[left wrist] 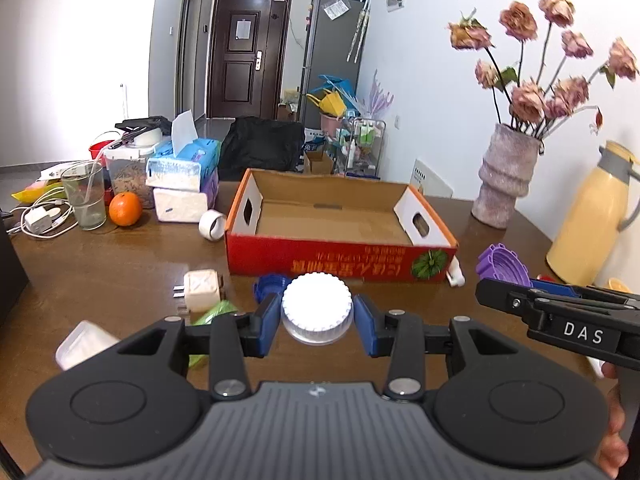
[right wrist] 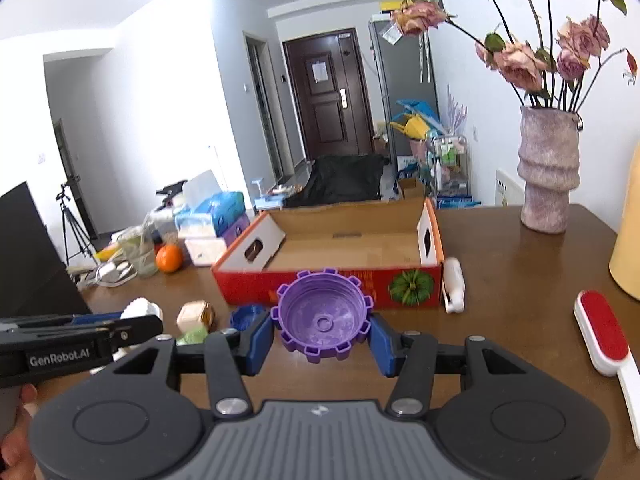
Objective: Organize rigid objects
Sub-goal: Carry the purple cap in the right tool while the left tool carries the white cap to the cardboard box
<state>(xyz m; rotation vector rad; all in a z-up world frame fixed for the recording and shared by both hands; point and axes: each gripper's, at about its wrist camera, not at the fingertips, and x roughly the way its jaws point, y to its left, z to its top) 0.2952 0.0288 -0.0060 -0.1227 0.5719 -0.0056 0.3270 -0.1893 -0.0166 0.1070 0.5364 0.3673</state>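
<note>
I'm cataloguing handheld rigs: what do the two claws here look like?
Both match: a ribbed grey body with round black discs at each side, black linkage arms with silver pivot pins, and blue pads. Seen side-on, the left claw carries a "GenRobot.AI" label; the right claw carries "DAS". No sleeves or cables show.

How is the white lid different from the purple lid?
The white lid has fine ridges around its edge; the purple lid has chunky square teeth. The white lid shows its closed top, while the purple lid faces its hollow inside toward the camera. The left gripper holds the white one; the right gripper holds the purple one. Both are round plastic lids, gripped in front of the cardboard box.
</note>
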